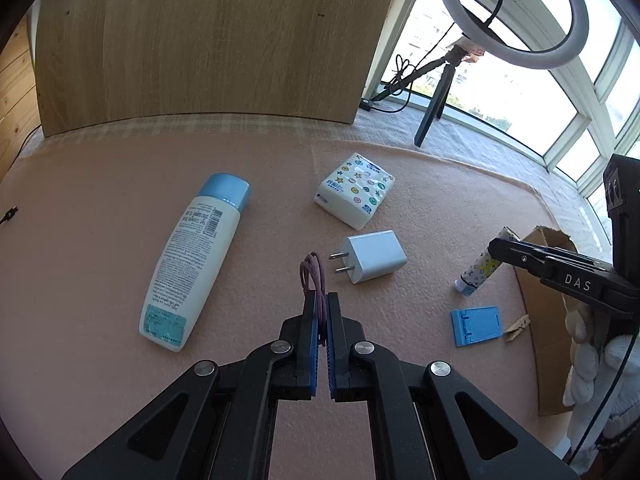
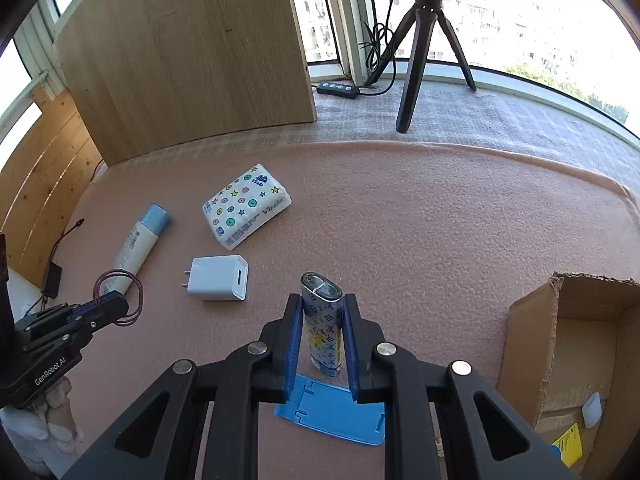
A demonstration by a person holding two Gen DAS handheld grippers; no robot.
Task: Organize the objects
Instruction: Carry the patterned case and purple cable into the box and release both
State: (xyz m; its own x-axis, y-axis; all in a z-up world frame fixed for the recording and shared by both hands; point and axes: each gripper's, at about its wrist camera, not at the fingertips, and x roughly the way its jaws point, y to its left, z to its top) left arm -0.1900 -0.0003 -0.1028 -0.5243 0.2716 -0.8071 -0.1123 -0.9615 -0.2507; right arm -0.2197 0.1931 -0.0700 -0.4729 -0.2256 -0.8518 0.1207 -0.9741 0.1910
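Observation:
My left gripper (image 1: 321, 300) is shut on purple hair ties (image 1: 312, 272), held above the pink cloth; it also shows in the right wrist view (image 2: 116, 300) with the hair ties (image 2: 132, 300). My right gripper (image 2: 321, 300) is shut on a patterned tube (image 2: 323, 328), lifted off the cloth; the tube shows in the left wrist view (image 1: 478, 270). A white lotion bottle (image 1: 192, 264), a tissue pack (image 1: 354, 194), a white charger (image 1: 370, 256) and a blue phone stand (image 1: 476, 326) lie on the cloth.
A cardboard box (image 2: 568, 344) stands open at the right, holding small items. A wooden clothespin (image 1: 516, 328) lies by the box. A wooden panel (image 1: 200, 40) stands behind. A ring-light tripod (image 2: 420, 60) and a power strip (image 2: 338, 89) are by the window.

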